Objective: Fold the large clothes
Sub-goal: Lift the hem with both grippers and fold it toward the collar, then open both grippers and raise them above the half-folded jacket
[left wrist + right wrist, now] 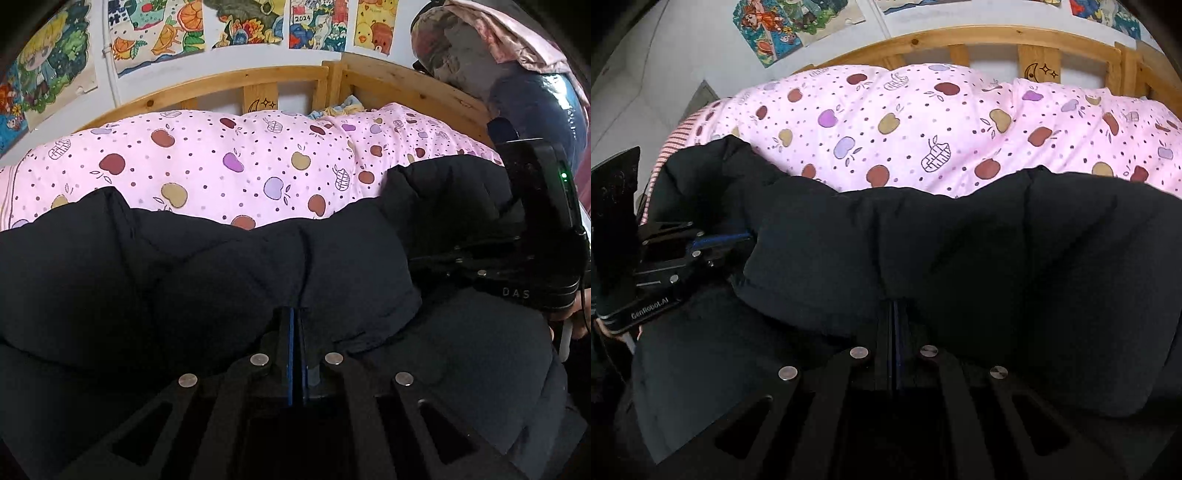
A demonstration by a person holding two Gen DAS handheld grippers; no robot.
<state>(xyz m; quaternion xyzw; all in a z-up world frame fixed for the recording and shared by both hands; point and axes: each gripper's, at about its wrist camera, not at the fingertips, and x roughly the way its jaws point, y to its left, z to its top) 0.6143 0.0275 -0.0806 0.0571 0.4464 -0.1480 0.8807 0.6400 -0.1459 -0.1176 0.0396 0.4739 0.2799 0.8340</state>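
A large black padded jacket [221,273] lies across the pink quilt and fills the lower half of both views; it also shows in the right wrist view [960,251]. My left gripper [297,314] is shut on a fold of the jacket's edge, its tips buried in the fabric. My right gripper [895,306] is likewise shut on a fold of the jacket. The right gripper also shows at the right of the left wrist view [461,258]. The left gripper shows at the left of the right wrist view [738,236]. Both hold the same raised edge, side by side.
A pink quilt with an apple print [221,162] covers the bed behind the jacket. A wooden bed rail [258,77] runs along the wall hung with drawings [155,33]. The person's head and arm [517,74] are at the upper right.
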